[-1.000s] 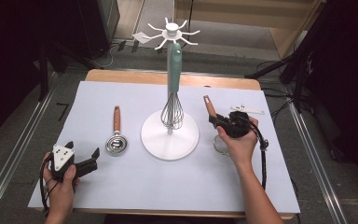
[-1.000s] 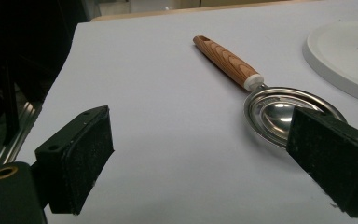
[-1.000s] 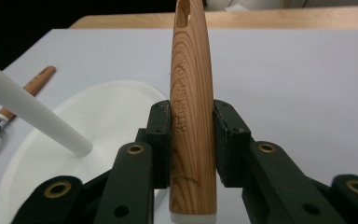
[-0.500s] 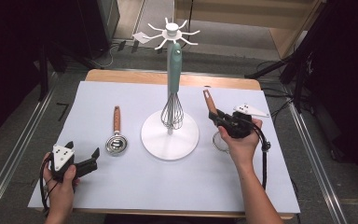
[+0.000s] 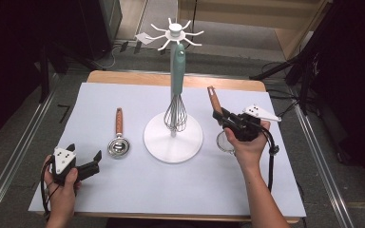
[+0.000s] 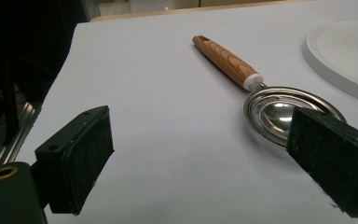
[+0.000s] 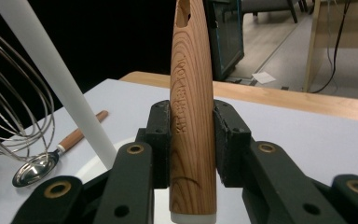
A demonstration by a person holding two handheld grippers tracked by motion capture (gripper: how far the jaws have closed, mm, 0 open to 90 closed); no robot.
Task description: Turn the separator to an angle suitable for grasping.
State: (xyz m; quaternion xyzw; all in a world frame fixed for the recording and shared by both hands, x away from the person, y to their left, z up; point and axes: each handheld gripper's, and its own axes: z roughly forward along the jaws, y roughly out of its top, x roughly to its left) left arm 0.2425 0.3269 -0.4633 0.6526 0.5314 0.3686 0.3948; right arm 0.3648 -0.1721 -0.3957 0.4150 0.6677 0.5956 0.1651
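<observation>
Left gripper (image 5: 83,164): you've got it low at the near left corner of the desk (image 5: 123,199), jaws released and wide apart, nothing between the pads.
Scoop (image 6: 279,109): there it is just past your left jaws, a steel bowl with a wooden handle, lying flat on the white sheet, handle pointing away from you.
Right gripper (image 5: 223,118): you're holding it over the right half of the desk, jaws clenched on the strainer's wooden handle (image 7: 191,107); the pads press it from both sides.
Strainer (image 5: 225,141): it's tilted, handle tip up and away from you, the mesh ring low by your right hand; whether the ring touches the sheet, I can't tell.
Stand (image 5: 173,140): round white base in the middle of the desk, between scoop and strainer, its pole rising to a crown of white hooks.
Whisk (image 5: 176,109): hanging on the stand, teal handle up, wire loops just above the base.
</observation>
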